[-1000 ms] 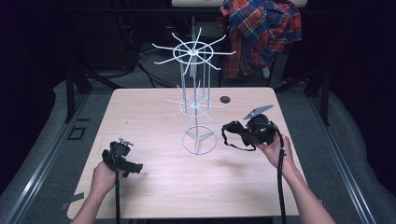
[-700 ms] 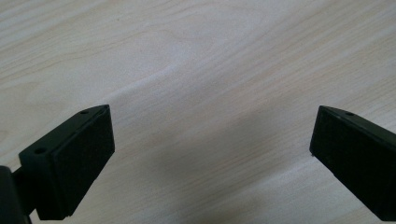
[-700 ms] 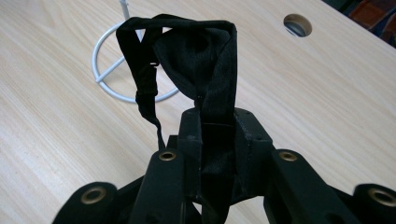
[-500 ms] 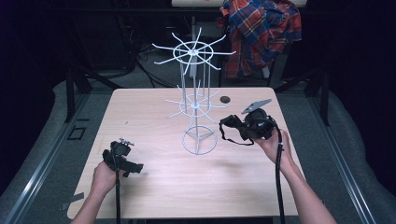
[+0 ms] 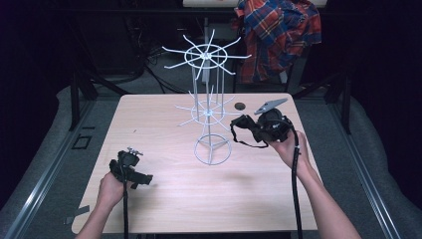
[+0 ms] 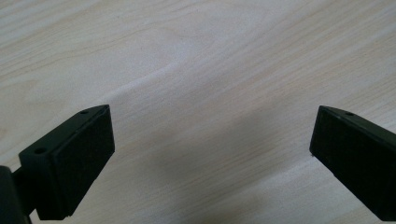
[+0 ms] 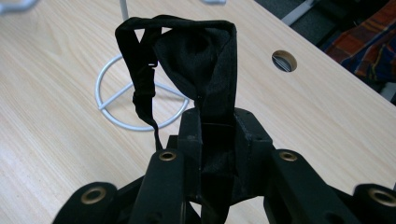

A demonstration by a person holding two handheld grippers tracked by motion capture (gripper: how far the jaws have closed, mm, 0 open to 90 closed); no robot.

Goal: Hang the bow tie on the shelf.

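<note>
A white wire rack (image 5: 207, 107) stands mid-table on a ring base (image 7: 106, 112), with spoked tiers of thin arms. Just right of its lower tier, my right gripper (image 5: 250, 130) is held above the table. Its jaws are shut on a black fabric item with a strap loop (image 5: 243, 125), which rises from between my right gripper's jaws (image 7: 217, 122) as black fabric (image 7: 205, 60) pointing toward the rack. My left gripper (image 5: 143, 178) rests low at the near left. My left gripper's jaws (image 6: 212, 149) stand wide open over bare wood, holding nothing.
The wooden table (image 5: 164, 119) has a small round hole (image 5: 240, 105) behind the rack, and this hole (image 7: 284, 60) is also in the right gripper view. A plaid shirt (image 5: 278, 35) hangs beyond the far edge. Dark floor and metal rails surround the table.
My right gripper has carried the black fabric item a little farther from the person and toward the rack. The left gripper has stayed put.
</note>
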